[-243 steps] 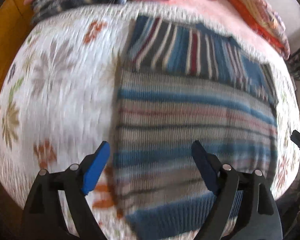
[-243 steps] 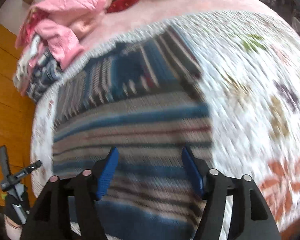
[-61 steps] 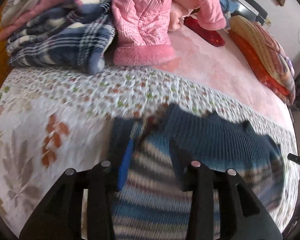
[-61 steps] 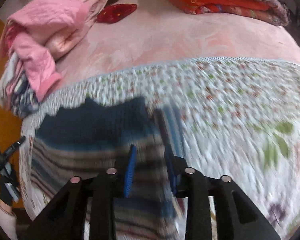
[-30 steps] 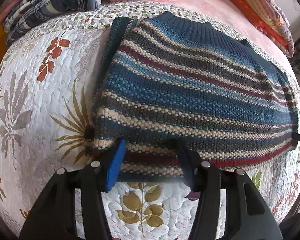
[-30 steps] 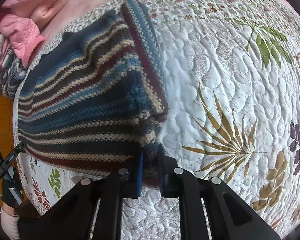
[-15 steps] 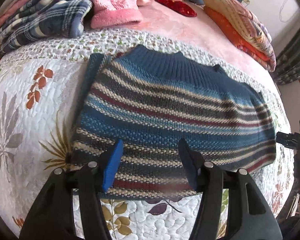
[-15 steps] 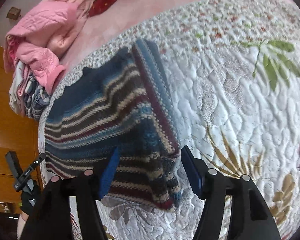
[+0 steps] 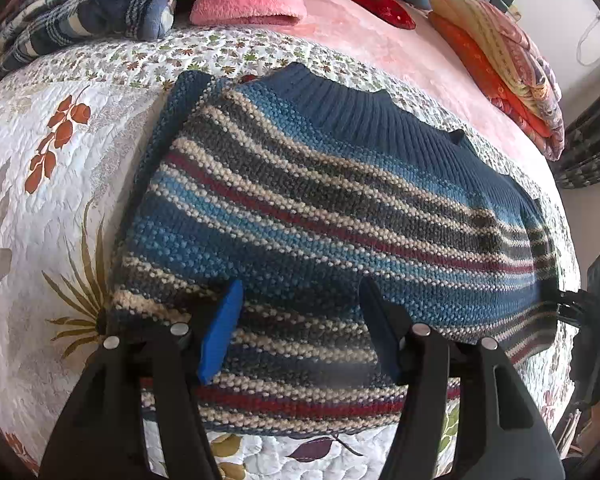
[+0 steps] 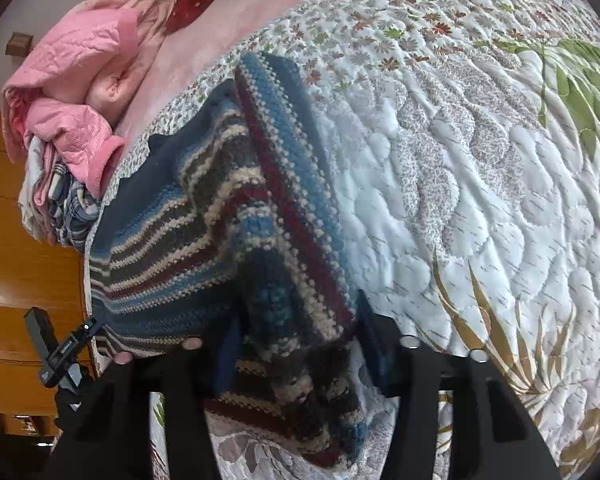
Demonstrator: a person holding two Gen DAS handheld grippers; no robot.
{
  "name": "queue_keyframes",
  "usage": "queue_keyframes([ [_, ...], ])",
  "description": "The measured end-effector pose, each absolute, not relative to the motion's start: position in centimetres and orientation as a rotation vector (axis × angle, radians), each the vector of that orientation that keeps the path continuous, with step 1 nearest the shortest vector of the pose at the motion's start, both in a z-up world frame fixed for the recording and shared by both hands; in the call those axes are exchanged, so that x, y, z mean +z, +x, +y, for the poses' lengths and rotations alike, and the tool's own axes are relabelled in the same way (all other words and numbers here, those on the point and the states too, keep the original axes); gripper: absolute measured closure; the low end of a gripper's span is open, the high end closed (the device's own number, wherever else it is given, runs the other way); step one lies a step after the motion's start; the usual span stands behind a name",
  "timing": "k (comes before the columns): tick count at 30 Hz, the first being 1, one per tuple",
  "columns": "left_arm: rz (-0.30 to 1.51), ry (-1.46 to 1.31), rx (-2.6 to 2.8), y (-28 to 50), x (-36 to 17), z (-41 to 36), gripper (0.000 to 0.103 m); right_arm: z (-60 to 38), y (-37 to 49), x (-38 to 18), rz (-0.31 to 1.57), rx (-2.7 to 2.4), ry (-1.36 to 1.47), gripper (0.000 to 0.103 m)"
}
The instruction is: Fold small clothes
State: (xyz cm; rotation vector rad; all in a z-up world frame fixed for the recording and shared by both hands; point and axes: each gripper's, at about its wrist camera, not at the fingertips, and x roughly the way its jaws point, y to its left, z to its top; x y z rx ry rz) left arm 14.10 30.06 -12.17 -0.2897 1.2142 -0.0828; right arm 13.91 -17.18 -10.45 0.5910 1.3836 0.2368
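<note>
The striped sweater — its near hem sits behind the right tongs — hides its sleeves.

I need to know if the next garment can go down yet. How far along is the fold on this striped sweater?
Mostly done: the striped sweater lies on the quilt doubled over, a sleeve tucked under along its edge. In hand: nothing; the left gripper and right gripper both hover open over its near edge. Left: perhaps one more fold, since the right-side corner looks rumpled, then moving it aside. The pink jacket pile waits unfolded.
</note>
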Motion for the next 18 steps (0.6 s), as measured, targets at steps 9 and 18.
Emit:
queue_keyframes([
  [9,1.226,-0.265,-0.092,14.0,-12.3,30.2,0.042,-16.9,14.2,-8.4,1.368,0.253,0.57,0.072],
  [18,1.234,-0.304,-0.092,14.3,-11.9,30.6,0.042,-15.7,14.3,-7.0,1.348,0.254,0.558,0.072],
])
